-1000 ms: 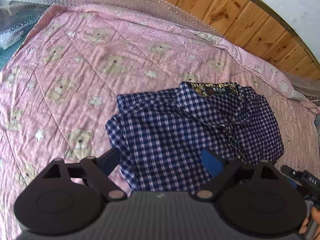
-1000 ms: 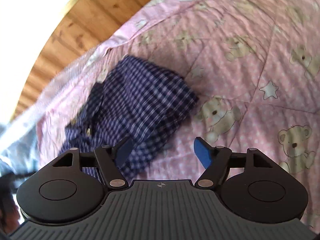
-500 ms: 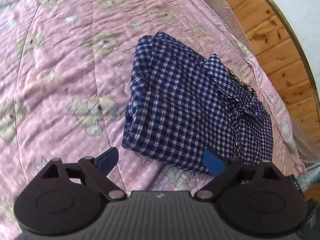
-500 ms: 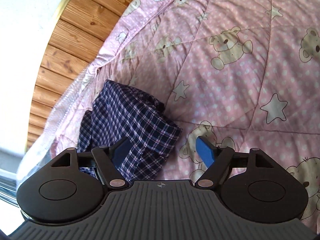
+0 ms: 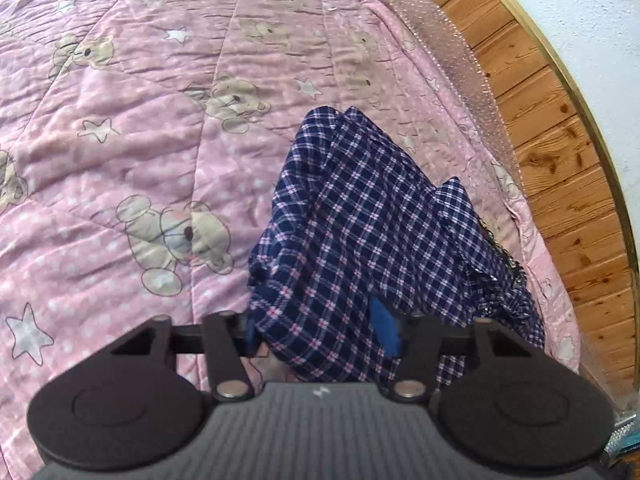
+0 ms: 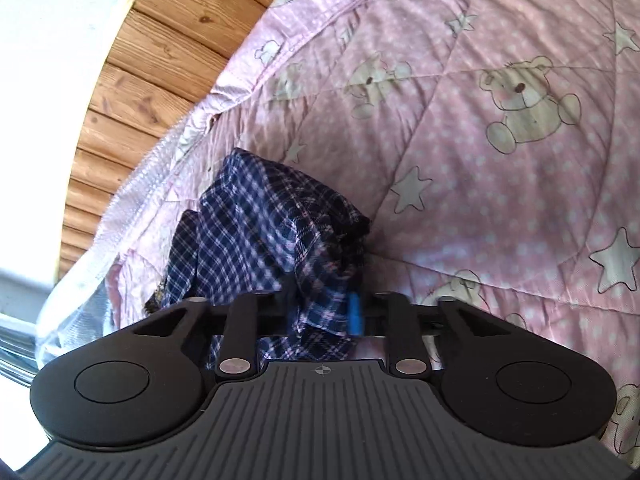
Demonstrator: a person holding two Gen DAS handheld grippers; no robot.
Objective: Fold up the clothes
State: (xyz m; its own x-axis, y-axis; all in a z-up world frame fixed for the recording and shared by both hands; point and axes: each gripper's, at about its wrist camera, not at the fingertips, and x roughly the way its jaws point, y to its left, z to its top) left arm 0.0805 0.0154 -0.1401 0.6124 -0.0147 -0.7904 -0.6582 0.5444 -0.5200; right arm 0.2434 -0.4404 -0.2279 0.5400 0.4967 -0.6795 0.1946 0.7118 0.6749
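Pink quilted bedspread [image 5: 120, 152] printed with bears and stars covers the bed, wooden panelling [image 5: 560, 168] behind it. On it lies the folded navy checked shirt [image 5: 360, 216]. My left gripper [image 5: 320, 332] is closing its jaws on the shirt's near edge; my right gripper [image 6: 320, 312] is closing on bunched checked cloth too.

Navy checked shirt [image 5: 360, 216], folded, bunched, lying on pink quilt [image 5: 140, 140].
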